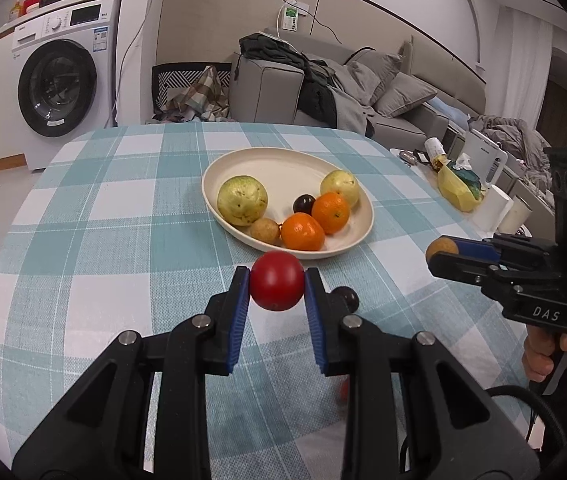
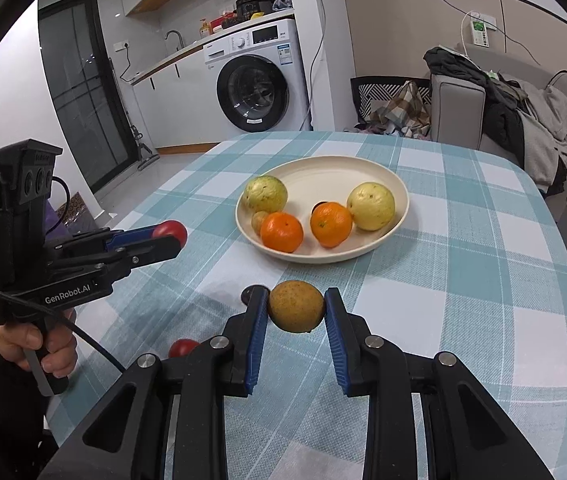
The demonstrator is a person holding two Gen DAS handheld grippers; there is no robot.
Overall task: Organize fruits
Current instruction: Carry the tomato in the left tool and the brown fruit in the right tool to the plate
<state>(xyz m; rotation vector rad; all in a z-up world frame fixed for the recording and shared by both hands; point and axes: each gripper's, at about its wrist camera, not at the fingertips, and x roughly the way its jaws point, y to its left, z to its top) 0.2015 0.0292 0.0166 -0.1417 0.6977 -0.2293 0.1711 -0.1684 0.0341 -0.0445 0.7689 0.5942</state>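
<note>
Fruits sit mostly in the cream plate (image 1: 357, 236) already: two pale green guavas, two oranges (image 1: 302, 231), a small brown fruit and a dark plum, bunched toward the plate's near side. You are carrying two more. Your left gripper (image 1: 276, 283) is clamped on a red tomato (image 1: 276, 280), glossy and round, held on the near side of the plate and clear of the cloth. Your right gripper (image 2: 296, 307) is clamped on a brown, speckled, egg-shaped fruit (image 2: 295, 306), also on the near side of the plate. Both pieces are pinched across their widest part at the pad tips, which probably keeps them from rolling out and leaves the underside free for setting down. A second dark plum (image 1: 346, 297) and another small red fruit (image 2: 182, 347) lie on the checked tablecloth (image 1: 123, 240) nearer you than the plate, so the job looks partly done.
</note>
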